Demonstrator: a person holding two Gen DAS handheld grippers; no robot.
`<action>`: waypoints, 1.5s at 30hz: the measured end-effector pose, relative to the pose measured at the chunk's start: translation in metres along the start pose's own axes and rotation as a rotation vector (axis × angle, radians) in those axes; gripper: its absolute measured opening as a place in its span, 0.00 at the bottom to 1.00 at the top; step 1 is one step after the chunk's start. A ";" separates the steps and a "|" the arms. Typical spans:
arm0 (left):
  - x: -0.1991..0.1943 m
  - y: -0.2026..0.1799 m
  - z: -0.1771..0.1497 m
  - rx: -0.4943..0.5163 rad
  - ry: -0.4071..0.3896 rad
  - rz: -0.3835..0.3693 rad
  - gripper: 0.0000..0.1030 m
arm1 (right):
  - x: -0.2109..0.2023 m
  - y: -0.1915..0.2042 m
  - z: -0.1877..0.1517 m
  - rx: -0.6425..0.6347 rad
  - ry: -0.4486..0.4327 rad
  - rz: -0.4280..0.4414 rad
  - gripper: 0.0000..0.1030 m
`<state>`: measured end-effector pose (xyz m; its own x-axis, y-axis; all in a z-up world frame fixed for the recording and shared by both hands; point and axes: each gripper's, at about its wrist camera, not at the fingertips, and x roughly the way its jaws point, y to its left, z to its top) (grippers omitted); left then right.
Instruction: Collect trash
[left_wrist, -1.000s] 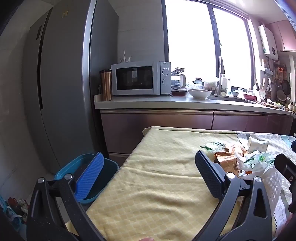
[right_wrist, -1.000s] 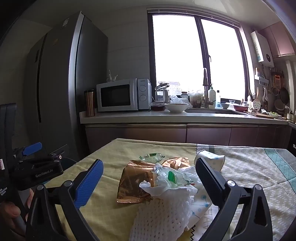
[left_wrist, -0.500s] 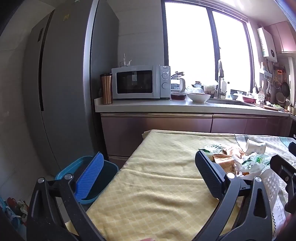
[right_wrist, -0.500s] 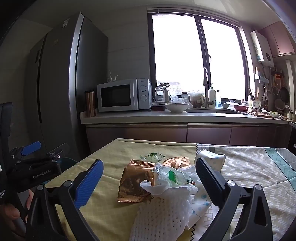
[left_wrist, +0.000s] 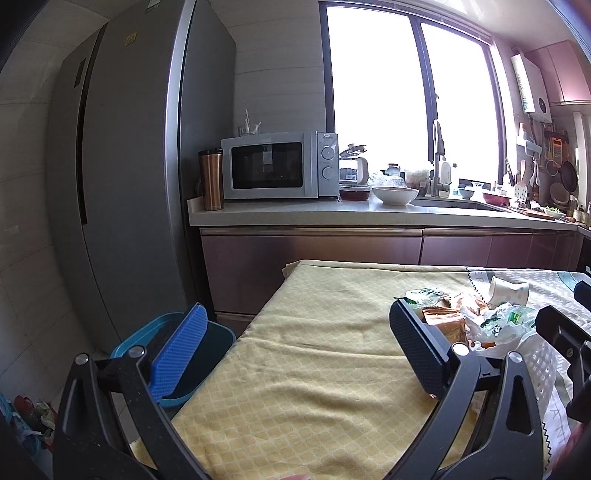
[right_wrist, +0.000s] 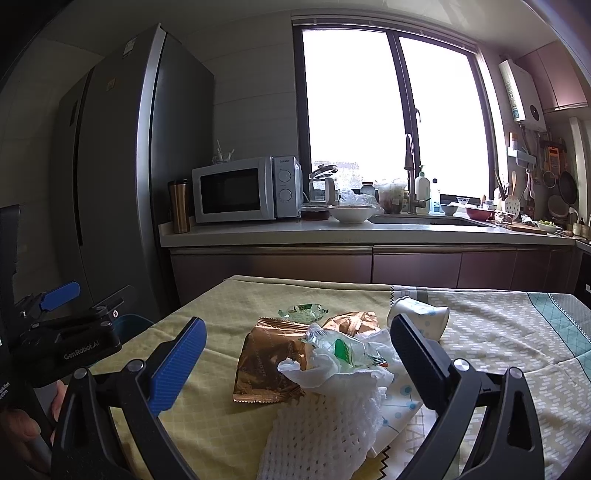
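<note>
While both the left gripper (left_wrist: 295, 354) and the right gripper (right_wrist: 295, 365) hover spread and empty, the trash pile (right_wrist: 325, 354) lies on the desk (right_wrist: 517, 354), light, crinkly and slippery, best pinched at the gold wrapper (right_wrist: 264, 363) edge.

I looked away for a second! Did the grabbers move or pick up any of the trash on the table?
Nothing picked up. The left gripper tilted up and drew back a little; its view shows more counter and less table. The right gripper barely moved. Both stay open over the yellow tablecloth; the gold wrapper, paper cup and blue bin lie as before.
</note>
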<state>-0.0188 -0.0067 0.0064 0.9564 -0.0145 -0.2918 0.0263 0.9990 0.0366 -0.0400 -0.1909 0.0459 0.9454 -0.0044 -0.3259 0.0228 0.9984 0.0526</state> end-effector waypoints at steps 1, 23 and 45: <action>0.001 0.000 0.000 0.000 0.001 0.001 0.95 | 0.000 0.000 0.000 -0.001 0.000 -0.001 0.94; 0.000 -0.004 -0.002 0.006 -0.004 -0.007 0.95 | 0.002 -0.005 -0.001 0.006 -0.003 -0.001 0.94; 0.006 -0.021 -0.010 0.040 0.041 -0.084 0.95 | 0.008 -0.018 -0.003 0.018 0.028 -0.018 0.94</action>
<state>-0.0166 -0.0278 -0.0062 0.9377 -0.0952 -0.3342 0.1180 0.9918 0.0486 -0.0339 -0.2083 0.0392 0.9354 -0.0209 -0.3529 0.0461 0.9969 0.0634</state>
